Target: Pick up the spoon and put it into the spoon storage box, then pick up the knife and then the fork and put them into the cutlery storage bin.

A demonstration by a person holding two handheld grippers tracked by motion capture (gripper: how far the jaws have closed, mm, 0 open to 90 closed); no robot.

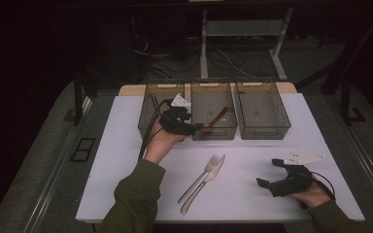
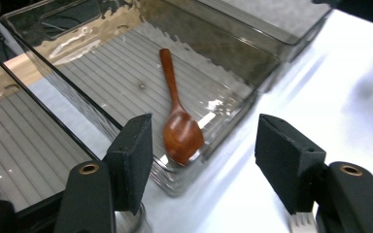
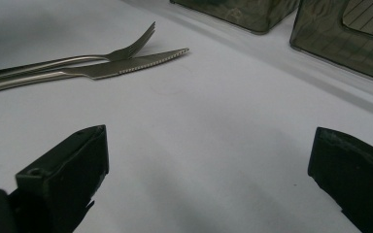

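Now the left claw (image 1: 200,128) hangs at the near edge of the middle bin (image 1: 214,133), jaws parted and empty. The wooden spoon (image 2: 178,119) lies inside that bin, bowl against the near wall. That step, sorting the spoon, looks finished. Next in line are the fork (image 1: 199,177) and knife (image 1: 205,181), side by side on the counter (image 1: 126,170). At right, the right claw (image 1: 268,175) rests wide open and empty; it would need to reach left for them.
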